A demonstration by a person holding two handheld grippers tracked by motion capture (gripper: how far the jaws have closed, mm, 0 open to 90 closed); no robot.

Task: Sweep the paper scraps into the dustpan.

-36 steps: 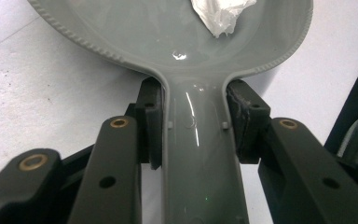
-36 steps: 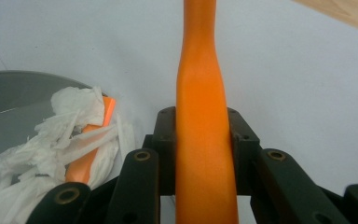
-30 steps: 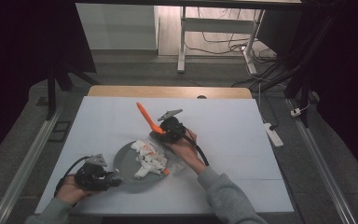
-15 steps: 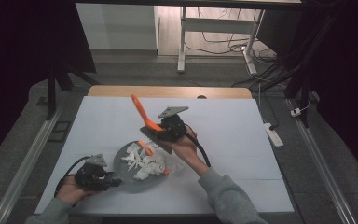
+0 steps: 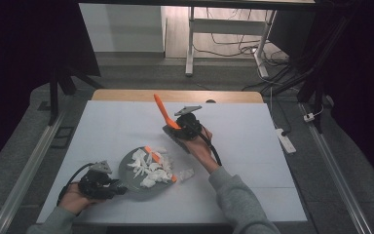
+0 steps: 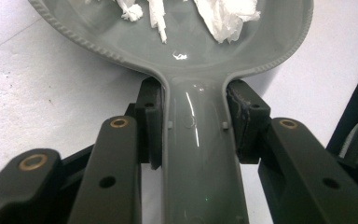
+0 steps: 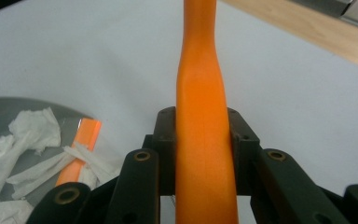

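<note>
A grey dustpan (image 5: 128, 176) lies at the table's near left and holds several torn white paper scraps (image 5: 153, 168). An orange strip (image 5: 151, 152) runs along its far side. My left gripper (image 5: 100, 184) is shut on the pan's handle (image 6: 198, 163), with pads pressed on both sides of it. One scrap (image 5: 187, 173) lies on the table just right of the pan. My right gripper (image 5: 187, 126) hovers beyond the pan, shut on an orange tool handle (image 5: 163, 111) that points up and away. In the right gripper view the handle (image 7: 200, 84) runs between the jaws.
The white table top (image 5: 253, 146) has a wooden strip (image 5: 175, 95) along its far edge. A white power strip (image 5: 285, 139) lies off the table's right side. Metal rails (image 5: 24, 165) run along both sides on the floor.
My right gripper with the orange tool has drifted right and farther from the pan. The left gripper and the dustpan have stayed put.
</note>
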